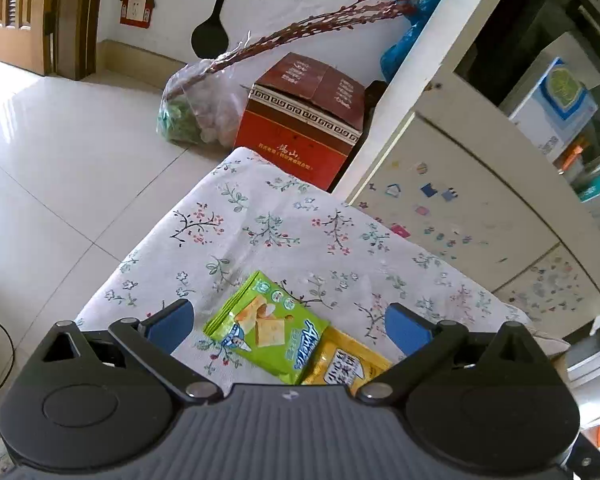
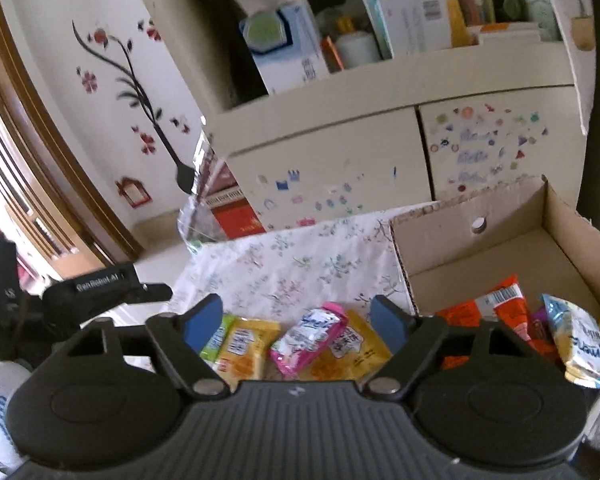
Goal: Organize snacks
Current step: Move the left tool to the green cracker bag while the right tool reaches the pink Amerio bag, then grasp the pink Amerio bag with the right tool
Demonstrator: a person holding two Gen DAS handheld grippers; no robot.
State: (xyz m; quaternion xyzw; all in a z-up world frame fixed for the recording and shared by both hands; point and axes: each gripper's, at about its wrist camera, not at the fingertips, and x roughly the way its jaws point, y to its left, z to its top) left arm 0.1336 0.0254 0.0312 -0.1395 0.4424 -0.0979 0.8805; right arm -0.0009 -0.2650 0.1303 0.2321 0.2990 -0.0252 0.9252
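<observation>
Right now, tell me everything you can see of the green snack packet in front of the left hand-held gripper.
The green snack packet is a glossy sealed pouch printed with cracker pictures and blue lettering. It lies flat and skewed on the floral tablecloth, its lower corner overlapping a yellow packet. It sits between the open fingers of the left hand-held gripper, which do not touch it.

My left gripper point(image 1: 288, 326) hangs above the table with its blue-padded fingers point(image 1: 171, 326) spread wide, gripping nothing. My right gripper point(image 2: 296, 326) is likewise wide apart and empty, tilted downward. In the right wrist view, the left gripper's black body point(image 2: 96, 292) sits off to my left.
</observation>
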